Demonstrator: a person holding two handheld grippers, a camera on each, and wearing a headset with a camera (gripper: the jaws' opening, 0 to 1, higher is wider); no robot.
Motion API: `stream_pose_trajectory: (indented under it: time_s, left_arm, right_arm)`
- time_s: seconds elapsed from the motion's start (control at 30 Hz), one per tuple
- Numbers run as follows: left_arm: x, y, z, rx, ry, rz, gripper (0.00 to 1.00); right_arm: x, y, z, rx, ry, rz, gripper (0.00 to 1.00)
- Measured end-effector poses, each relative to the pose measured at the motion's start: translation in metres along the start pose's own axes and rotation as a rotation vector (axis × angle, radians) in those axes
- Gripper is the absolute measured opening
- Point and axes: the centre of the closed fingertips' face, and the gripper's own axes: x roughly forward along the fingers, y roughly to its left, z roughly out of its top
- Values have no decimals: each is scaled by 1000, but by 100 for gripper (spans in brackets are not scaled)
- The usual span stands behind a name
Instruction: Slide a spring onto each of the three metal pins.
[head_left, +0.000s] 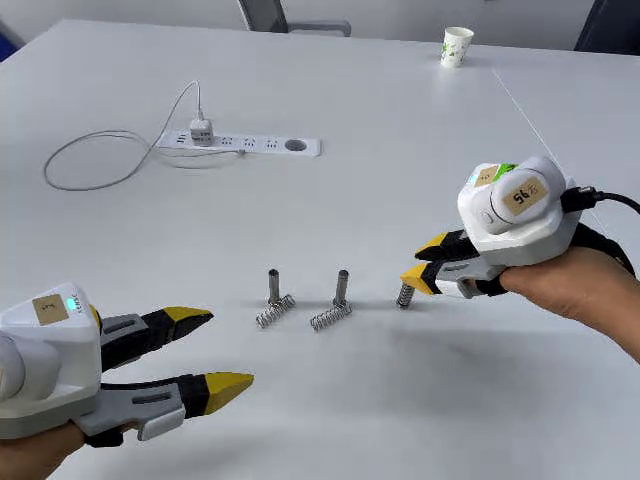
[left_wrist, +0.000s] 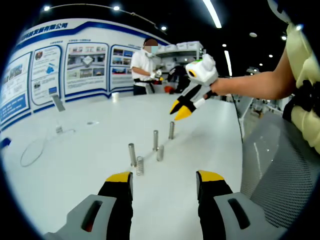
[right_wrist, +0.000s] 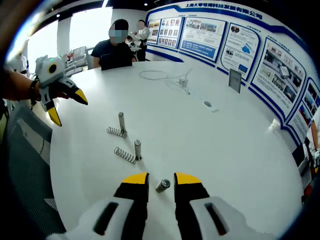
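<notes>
Three metal pins stand in a row on the white table (head_left: 400, 150). The left pin (head_left: 274, 285) and middle pin (head_left: 341, 287) are bare, and a loose spring lies at the foot of each (head_left: 275, 311) (head_left: 331, 316). The right pin (head_left: 405, 295) wears a spring. My right gripper (head_left: 422, 263) hovers just above that pin, open, with nothing in its jaws; the pin's top (right_wrist: 162, 185) shows between them in the right gripper view. My left gripper (head_left: 222, 350) is open and empty at the near left, aimed along the row (left_wrist: 155, 140).
A white power strip (head_left: 240, 143) with a looping cable (head_left: 90, 165) lies at the back left. A paper cup (head_left: 456, 46) stands at the far edge, with chairs behind it. People stand beyond the table (right_wrist: 114, 50).
</notes>
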Motion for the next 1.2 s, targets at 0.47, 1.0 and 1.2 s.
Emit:
stream_pose_trajectory:
  time_s: [0.47, 1.0, 1.2]
  left_arm:
    - [0, -2, 0, 4, 8, -3, 51]
    - [-3, -1, -3, 0, 19, 6, 51]
    - [-3, 0, -4, -2, 21, 8, 51]
  right_arm:
    - [35, 42, 3, -8, 14, 126, 20]
    - [70, 55, -13, -21, 92, 212, 21]
    - [78, 56, -18, -15, 113, 223, 21]
